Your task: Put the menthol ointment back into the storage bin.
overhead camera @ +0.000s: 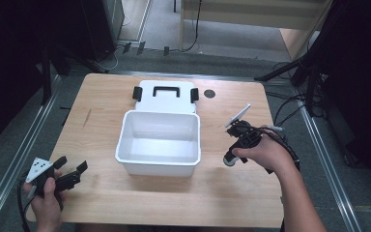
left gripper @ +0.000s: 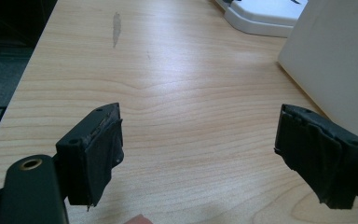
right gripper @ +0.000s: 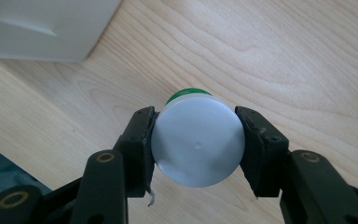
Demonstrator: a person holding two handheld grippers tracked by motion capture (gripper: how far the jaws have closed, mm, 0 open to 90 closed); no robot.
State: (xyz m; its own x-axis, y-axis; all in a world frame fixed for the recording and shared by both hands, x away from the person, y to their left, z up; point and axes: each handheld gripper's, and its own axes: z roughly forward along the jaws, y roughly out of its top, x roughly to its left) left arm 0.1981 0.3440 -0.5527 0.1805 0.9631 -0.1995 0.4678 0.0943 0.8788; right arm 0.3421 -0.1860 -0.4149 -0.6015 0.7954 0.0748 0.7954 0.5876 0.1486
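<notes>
High view: the person's hand hides most of the right gripper (overhead camera: 230, 159), just right of the white bin (overhead camera: 158, 143); the left gripper (overhead camera: 72, 170) sits spread off the bin's near-left corner. Left gripper view: jaws wide apart, bin wall cut off at right. Right gripper view: jaws pinch a white-capped jar (right gripper: 197, 140); its green body is barely visible.

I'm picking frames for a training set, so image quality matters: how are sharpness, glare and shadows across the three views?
High view: even light on the table, dark surroundings, soft detail, a faint shadow beside the white bin. Left gripper view: glare sheen on the wood, near jaws slightly soft. Right gripper view: the white cap is fairly sharp, the bin corner blurred, with a soft shadow under the jaws.
</notes>
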